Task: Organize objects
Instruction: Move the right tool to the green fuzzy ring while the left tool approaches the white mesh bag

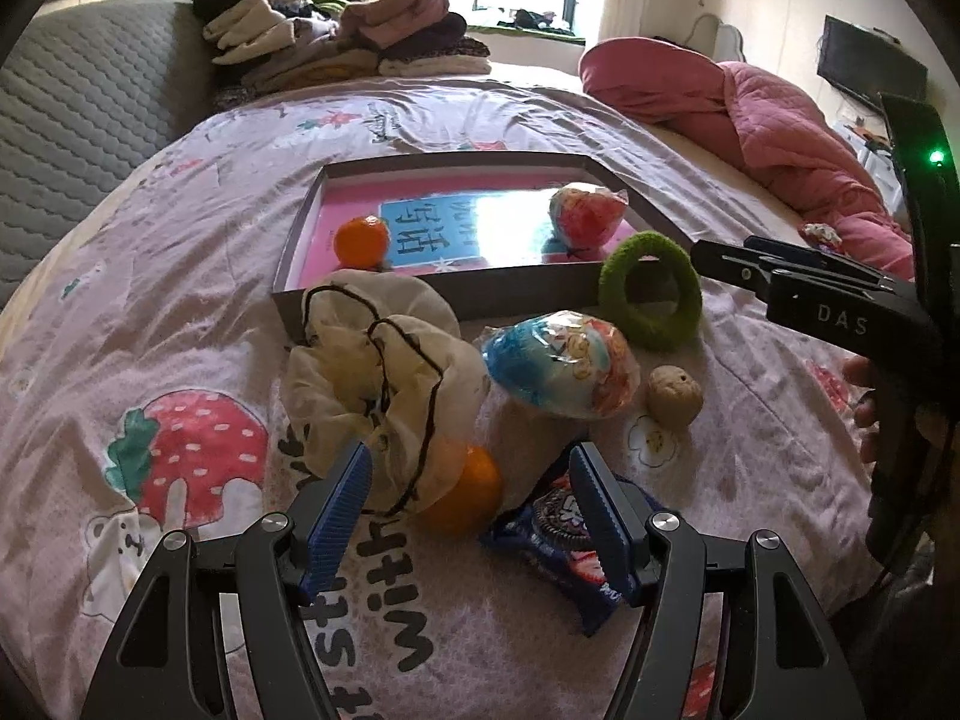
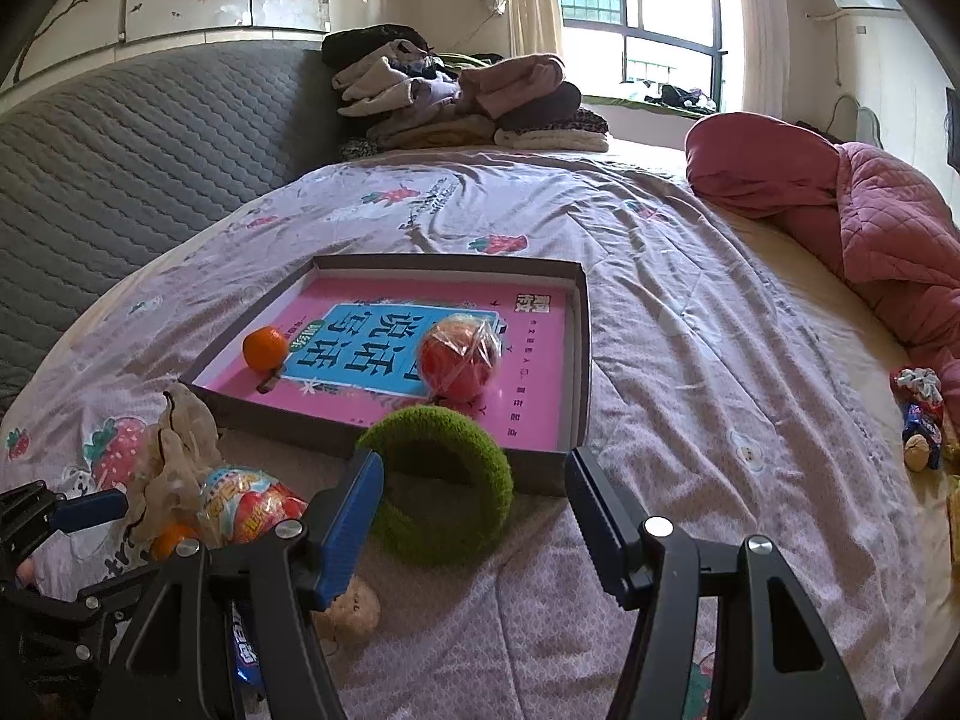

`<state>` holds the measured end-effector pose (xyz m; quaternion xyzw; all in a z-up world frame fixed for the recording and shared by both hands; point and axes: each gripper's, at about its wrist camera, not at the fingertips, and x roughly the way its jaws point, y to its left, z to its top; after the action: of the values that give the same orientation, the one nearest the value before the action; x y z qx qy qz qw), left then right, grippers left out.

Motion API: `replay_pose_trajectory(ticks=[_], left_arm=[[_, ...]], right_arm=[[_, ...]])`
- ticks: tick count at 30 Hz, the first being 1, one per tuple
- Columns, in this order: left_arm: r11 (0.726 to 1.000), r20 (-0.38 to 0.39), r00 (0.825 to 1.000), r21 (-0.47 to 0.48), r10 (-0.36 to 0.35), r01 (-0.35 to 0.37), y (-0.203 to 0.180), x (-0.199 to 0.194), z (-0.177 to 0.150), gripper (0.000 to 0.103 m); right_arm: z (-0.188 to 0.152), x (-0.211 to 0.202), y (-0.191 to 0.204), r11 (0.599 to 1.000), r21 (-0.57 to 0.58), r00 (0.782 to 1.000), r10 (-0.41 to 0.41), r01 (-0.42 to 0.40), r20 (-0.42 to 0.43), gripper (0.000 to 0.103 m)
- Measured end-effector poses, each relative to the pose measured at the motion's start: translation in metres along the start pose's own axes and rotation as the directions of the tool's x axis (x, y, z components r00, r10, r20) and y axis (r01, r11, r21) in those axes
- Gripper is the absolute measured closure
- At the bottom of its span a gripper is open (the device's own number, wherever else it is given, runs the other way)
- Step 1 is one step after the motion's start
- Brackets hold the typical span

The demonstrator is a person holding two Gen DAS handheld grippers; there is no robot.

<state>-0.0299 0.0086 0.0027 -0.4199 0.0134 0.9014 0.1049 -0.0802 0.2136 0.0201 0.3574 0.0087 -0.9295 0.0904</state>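
In the left view, both the left gripper and right gripper are held wide and empty. The orange at lower centre is half hidden by a bag; the tray lies behind.

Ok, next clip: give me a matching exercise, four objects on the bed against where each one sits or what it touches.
Things:
1. small orange
2. green ring
3. cookie packet
4. walnut

Places:
A. on the sheet, right of the blue-and-red wrapped snack
B. inside the tray, near its left wall
C. leaning against the tray's near wall, outside it
D. on the sheet under the left gripper's right finger

Pairs: 1-B, 2-C, 3-D, 4-A
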Motion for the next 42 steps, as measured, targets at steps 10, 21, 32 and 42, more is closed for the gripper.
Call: replay_pose_trajectory(ticks=[10, 21, 32, 42], left_arm=[[1.0, -0.022, 1.0, 0.023, -0.019, 0.02, -0.009, 0.002, -0.008, 0.033], [0.998, -0.032, 0.998, 0.037, -0.047, 0.049, -0.023, -0.001, -0.015, 0.033], [0.995, -0.002, 0.997, 0.055, -0.079, 0.079, -0.034, -0.016, -0.025, 0.033], [0.994, 0.059, 0.994, 0.066, -0.087, 0.083, -0.032, -0.036, -0.025, 0.033]], right_arm=[[-0.007, 0.004, 0.001, 1.0, -0.018, 1.0, -0.001, 0.0, -0.021, 0.04], [-0.013, 0.004, -0.001, 1.0, -0.021, 0.999, -0.006, 0.006, -0.035, 0.04], [-0.016, 0.002, -0.004, 1.0, -0.018, 0.999, -0.013, 0.012, -0.038, 0.04], [-0.017, 0.001, -0.006, 1.0, -0.018, 0.999, -0.013, 0.012, -0.04, 0.04]])
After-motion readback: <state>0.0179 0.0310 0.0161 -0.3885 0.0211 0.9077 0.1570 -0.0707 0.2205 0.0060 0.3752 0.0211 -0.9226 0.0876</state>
